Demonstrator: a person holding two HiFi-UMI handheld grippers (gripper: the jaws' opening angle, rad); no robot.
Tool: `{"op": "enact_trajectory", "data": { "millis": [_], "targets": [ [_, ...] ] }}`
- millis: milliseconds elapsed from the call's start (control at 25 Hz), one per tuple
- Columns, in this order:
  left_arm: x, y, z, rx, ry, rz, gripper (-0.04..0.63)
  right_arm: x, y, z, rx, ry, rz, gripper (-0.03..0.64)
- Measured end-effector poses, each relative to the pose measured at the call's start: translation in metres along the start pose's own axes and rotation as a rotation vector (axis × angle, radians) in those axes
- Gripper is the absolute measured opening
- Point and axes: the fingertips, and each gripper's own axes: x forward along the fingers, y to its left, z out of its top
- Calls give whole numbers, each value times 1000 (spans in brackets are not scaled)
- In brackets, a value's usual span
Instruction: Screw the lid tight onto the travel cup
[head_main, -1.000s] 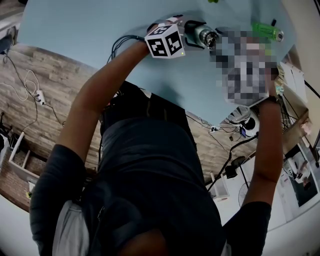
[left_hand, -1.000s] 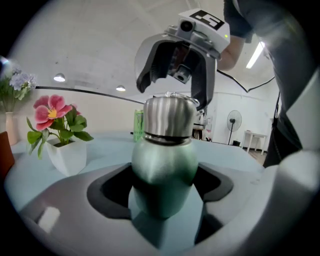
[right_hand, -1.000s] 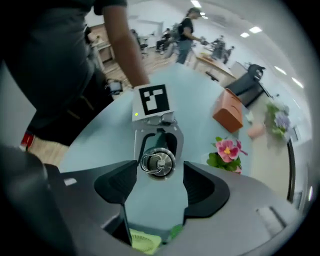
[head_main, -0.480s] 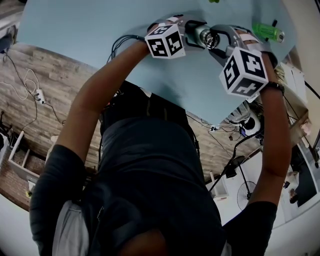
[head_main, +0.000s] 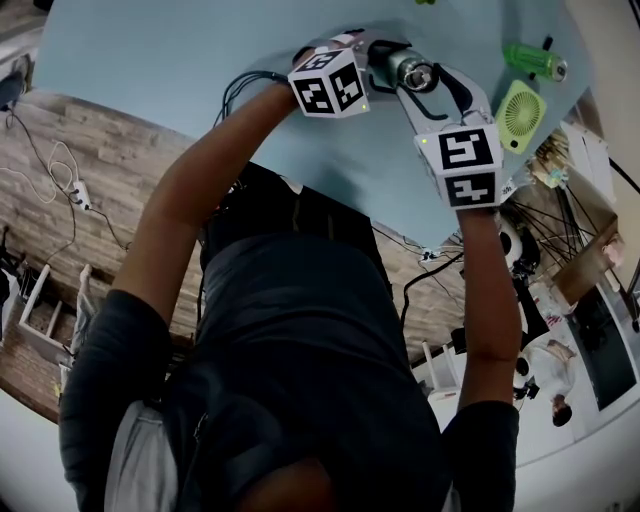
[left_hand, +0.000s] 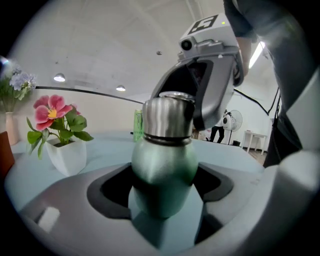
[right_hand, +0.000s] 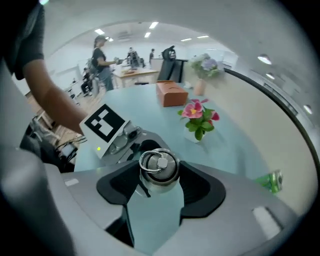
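The travel cup (left_hand: 164, 165) has a green body and a steel lid (left_hand: 168, 118) with a ring on top (right_hand: 159, 165). My left gripper (left_hand: 164, 186) is shut on the green body, which fills the gap between its dark pads. From the other end my right gripper (right_hand: 159, 176) comes over the lid, its pads pressing both sides of the steel cap. In the head view the cup (head_main: 405, 68) lies level over the blue table (head_main: 150, 60), between the left gripper (head_main: 378, 62) and the right gripper (head_main: 432, 88).
A green can (head_main: 535, 62) and a small green fan (head_main: 520, 112) lie on the table right of the cup. A white pot with pink flowers (right_hand: 198, 120), an orange box (right_hand: 171, 93) and a vase (right_hand: 206, 67) stand farther along. People (right_hand: 102, 60) are in the room behind.
My right gripper has swung in from the right, turned its marker cube, and its jaws have come in around the lid. The left gripper and the cup stayed put.
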Motion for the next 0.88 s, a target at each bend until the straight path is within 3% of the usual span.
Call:
{"op": "enact_trajectory", "data": {
  "millis": [200, 360, 560, 680, 800, 880],
  "targets": [
    [-2, 0, 1, 0, 0, 0, 420, -1, -5, 0, 247, -91, -173, 250],
    [-1, 1, 2, 1, -1, 0, 421, -3, -7, 0, 284, -123, -216, 249],
    [-1, 0, 2, 1, 0, 1, 420, -2, -6, -1, 264, -118, -205, 249],
    [0, 0, 1, 1, -1, 1, 420, -1, -4, -2, 234, -98, -141, 252],
    [1, -1, 0, -2, 0, -1, 420, -7, -2, 6, 95, -68, -27, 258],
    [2, 0, 0, -2, 0, -1, 420, -14, 0, 13, -73, -28, 58, 261]
  ]
}}
